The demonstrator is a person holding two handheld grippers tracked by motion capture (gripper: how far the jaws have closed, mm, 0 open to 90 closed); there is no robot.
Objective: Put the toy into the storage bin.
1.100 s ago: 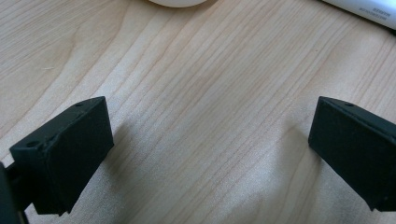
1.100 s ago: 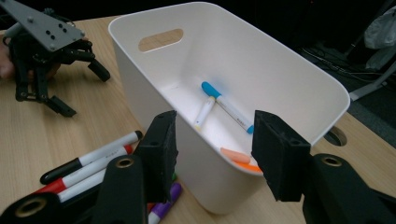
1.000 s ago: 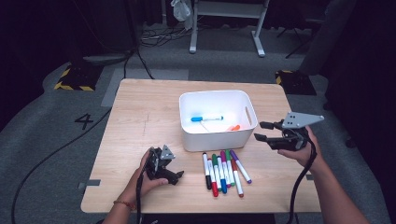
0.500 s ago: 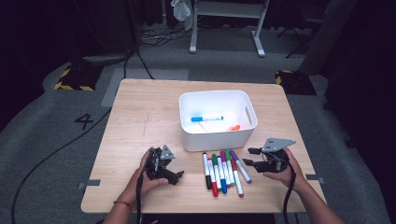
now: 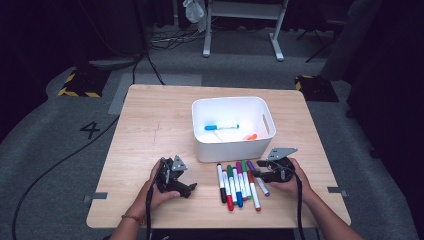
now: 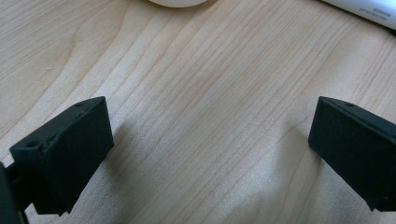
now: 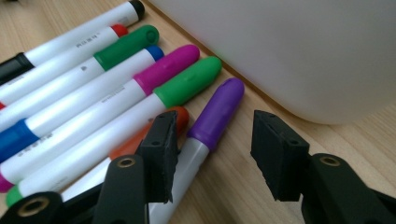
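Straddling purple marker point(image 7: 215, 114) at lower centre, right gripper point(image 7: 212, 154) half open, jaws just closing, pads not pressing. Left gripper point(image 6: 210, 149) wide open, empty, on table point(image 6: 205, 84).

We see the markers point(image 5: 239, 183) lying on the tabletop point(image 5: 150, 125) just before the bin point(image 5: 233, 129), between both grippers.

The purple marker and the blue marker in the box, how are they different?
The purple marker lies on the table at the right end of the marker row, while the blue marker lies inside the white box. The purple marker sits between the right gripper's open jaws; the blue marker has no gripper near it. The purple marker points toward the box; the blue marker lies crosswise. Both have white barrels and colored caps.
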